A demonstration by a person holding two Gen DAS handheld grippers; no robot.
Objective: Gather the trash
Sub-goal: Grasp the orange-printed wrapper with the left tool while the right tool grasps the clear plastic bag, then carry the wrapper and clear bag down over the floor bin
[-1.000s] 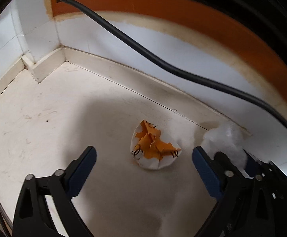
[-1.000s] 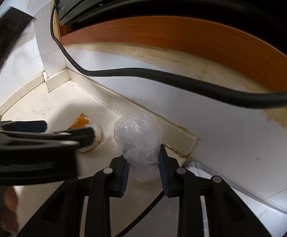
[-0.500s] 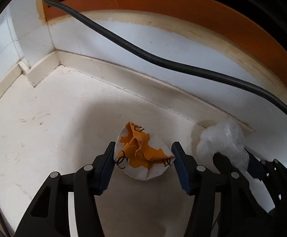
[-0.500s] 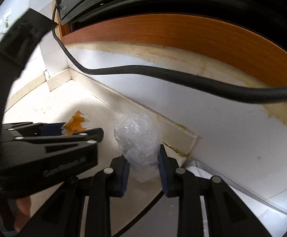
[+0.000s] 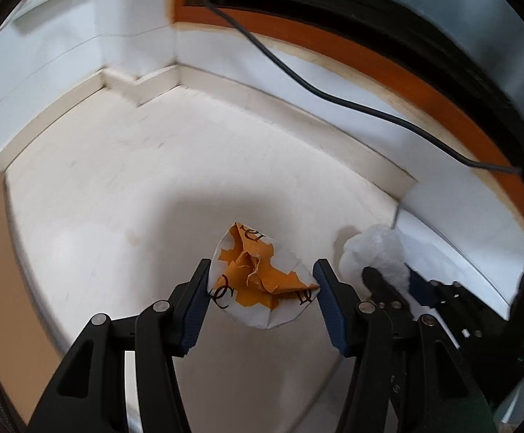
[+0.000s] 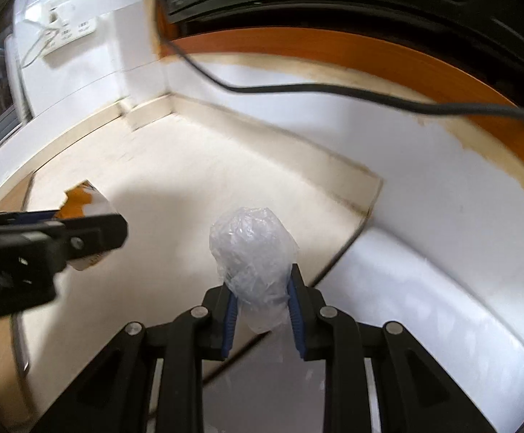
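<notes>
Trash is in both claws: our left claw [image 5: 262,285] grips the crumpled orange paper [image 5: 258,281], our right claw [image 6: 262,290] the plastic wad [image 6: 252,252], both lifted near the floor's [image 5: 117,180] corner, binning left.

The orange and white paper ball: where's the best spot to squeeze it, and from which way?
Squeeze the crumpled orange-and-white paper across its wide middle, one finger on each side edge, coming straight on along the fingers. It is a flattish crushed wad whose outer white rim gives firm edges. The left hand-held gripper already holds it this way; the right hand-held gripper grips the clear plastic wad.
</notes>
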